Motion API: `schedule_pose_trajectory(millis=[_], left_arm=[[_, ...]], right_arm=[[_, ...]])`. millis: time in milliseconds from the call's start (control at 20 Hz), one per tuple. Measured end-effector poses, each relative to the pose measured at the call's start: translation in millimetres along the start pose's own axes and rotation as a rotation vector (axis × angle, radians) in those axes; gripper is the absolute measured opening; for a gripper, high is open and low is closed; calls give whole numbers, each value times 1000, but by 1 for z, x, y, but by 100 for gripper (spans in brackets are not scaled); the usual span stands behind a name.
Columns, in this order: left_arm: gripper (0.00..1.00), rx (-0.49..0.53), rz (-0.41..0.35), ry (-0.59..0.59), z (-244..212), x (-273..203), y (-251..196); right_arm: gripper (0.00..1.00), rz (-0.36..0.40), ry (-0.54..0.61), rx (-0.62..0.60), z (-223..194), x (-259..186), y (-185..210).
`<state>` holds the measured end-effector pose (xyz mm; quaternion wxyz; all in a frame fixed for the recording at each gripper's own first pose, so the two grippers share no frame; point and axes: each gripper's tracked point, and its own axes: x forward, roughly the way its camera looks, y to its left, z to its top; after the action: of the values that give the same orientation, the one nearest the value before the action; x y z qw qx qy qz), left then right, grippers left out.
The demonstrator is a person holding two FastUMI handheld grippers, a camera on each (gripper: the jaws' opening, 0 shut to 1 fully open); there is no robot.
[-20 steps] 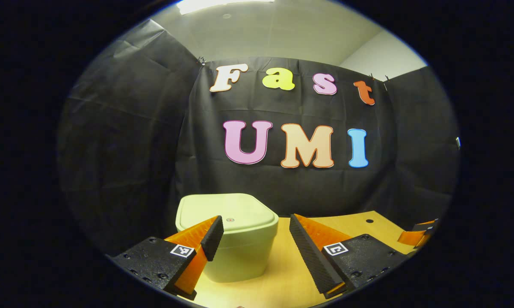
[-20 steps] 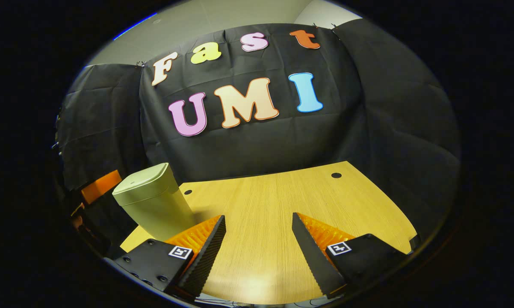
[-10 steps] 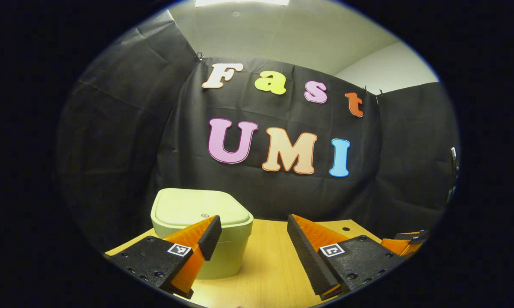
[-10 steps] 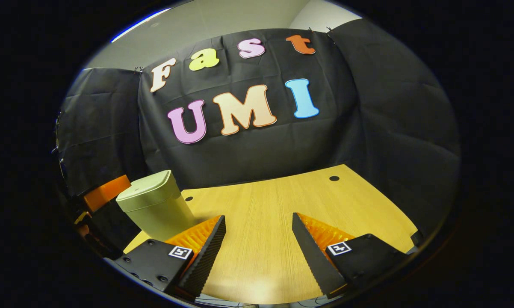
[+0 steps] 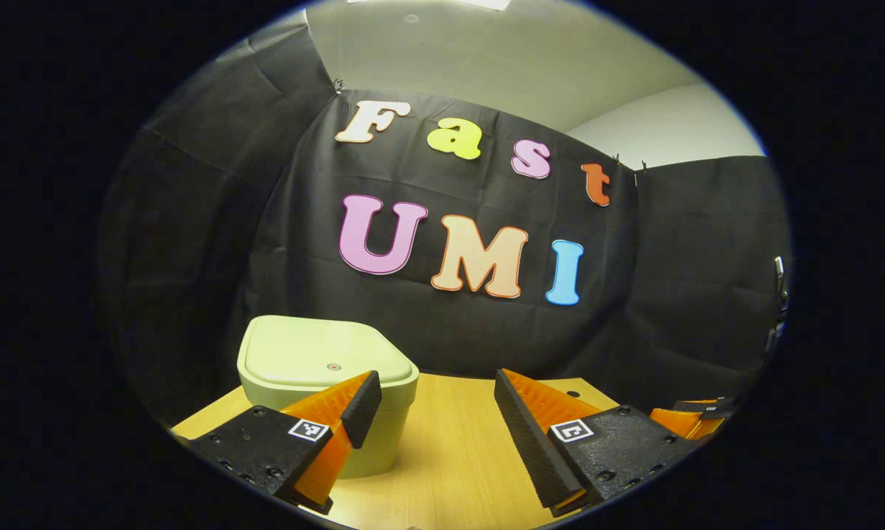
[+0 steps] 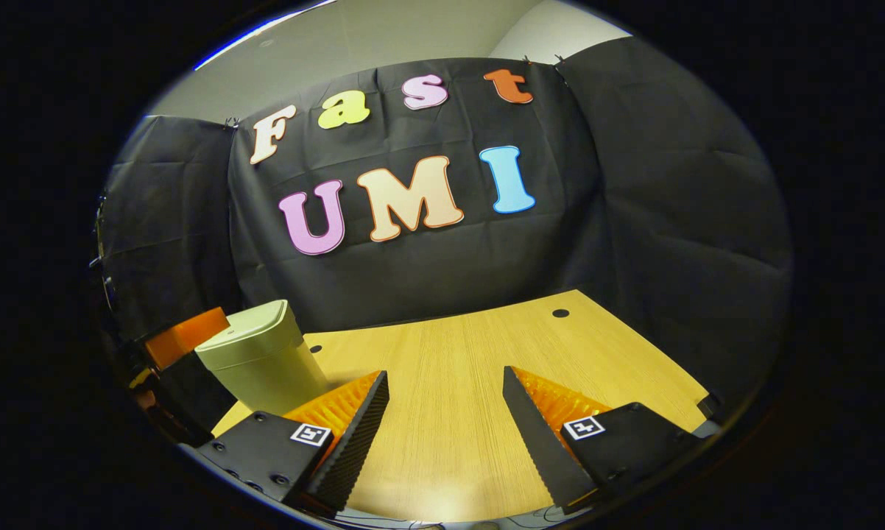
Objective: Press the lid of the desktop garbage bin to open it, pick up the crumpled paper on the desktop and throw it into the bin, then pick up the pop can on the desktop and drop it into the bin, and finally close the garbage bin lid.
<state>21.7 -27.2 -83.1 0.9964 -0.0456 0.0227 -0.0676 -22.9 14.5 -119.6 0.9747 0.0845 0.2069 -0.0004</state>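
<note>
**Lid down, desk bare: looks like the closing stretch**

Left gripper view: the left gripper (image 5: 431, 401) hangs spread wide, nothing between its fingers. The garbage bin (image 5: 328, 386) sits just ahead, behind the left finger, lid (image 5: 314, 353) flat and shut.

Right gripper view: the right gripper (image 6: 446, 412) is spread too, holding nothing. The bin stands off beyond its left finger, with the desk (image 6: 487, 353) ahead. I can't spot paper or can here, so I'd judge both dropped and the job about finished.
</note>
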Motion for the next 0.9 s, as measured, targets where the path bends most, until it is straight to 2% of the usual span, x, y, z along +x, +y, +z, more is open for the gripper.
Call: schedule_pose_trajectory(millis=[150, 500, 900], left_arm=[[91, -6, -48, 24, -6, -1, -4], [93, 13, -109, 27, -6, -3, 7], [93, 36, -165, 61, -15, -10, 9]], right_arm=[[98, -30, -9, 9, -2, -7, 3], [98, -92, -33, -5, -5, -20, 18], [98, -98, -37, -1, -15, -27, 36]])
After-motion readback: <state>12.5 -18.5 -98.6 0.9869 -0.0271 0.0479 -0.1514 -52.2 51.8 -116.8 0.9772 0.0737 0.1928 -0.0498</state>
